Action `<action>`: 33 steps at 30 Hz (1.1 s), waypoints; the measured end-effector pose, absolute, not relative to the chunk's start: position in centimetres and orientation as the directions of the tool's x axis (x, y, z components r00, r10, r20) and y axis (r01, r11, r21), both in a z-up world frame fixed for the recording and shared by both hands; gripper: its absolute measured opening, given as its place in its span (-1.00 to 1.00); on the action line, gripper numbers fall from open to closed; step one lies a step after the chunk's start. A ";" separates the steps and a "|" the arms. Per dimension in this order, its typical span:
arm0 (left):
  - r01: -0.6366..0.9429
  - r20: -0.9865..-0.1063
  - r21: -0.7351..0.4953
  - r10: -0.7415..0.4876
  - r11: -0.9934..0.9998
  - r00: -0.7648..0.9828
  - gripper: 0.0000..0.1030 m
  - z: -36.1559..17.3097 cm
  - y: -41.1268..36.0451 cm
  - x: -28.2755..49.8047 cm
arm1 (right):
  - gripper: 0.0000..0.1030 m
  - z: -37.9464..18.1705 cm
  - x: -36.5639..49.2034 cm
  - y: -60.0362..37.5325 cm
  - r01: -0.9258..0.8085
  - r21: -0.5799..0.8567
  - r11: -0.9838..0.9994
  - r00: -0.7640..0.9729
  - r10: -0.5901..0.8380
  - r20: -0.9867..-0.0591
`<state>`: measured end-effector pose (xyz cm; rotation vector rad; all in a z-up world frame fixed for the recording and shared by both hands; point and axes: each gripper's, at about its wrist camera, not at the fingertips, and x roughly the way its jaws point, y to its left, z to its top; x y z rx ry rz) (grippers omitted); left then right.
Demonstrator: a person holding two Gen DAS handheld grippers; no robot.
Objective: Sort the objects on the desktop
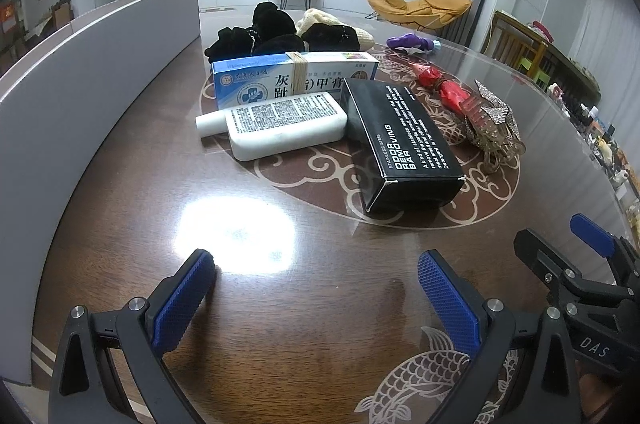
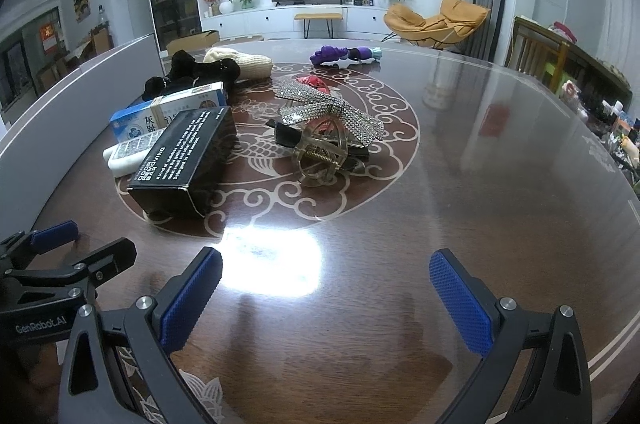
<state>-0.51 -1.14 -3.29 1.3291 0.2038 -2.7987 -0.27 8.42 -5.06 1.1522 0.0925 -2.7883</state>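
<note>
Both tongs gape empty, left tongs (image 1: 316,274) and right tongs (image 2: 326,274) low over the worktop (image 2: 500,184), black box (image 1: 400,140) lying well ahead

The left tool (image 1: 316,274) and right tool (image 2: 326,274) hover side by side low over the tabletop (image 2: 500,184), each with blue-padded fingers (image 1: 184,298) spread wide, gripping nothing.
</note>
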 end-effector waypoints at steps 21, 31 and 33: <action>0.081 -0.786 -0.065 0.001 -0.995 -0.618 1.00 -3.3 -1.4 -1.1 | 1.00 -5.0 -0.2 8.5 0.131 -0.010 -0.991 -0.707 -0.086 -0.702; 0.076 -0.803 0.000 -0.045 -0.997 -0.594 1.00 -3.6 -1.1 -2.3 | 1.00 -5.0 -0.2 8.7 0.136 0.003 -0.991 -0.701 -0.098 -0.707; 0.074 -0.803 -0.001 -0.043 -0.997 -0.595 1.00 -3.6 -1.4 -3.3 | 1.00 -5.1 -0.3 8.6 0.136 0.005 -0.991 -0.696 -0.099 -0.711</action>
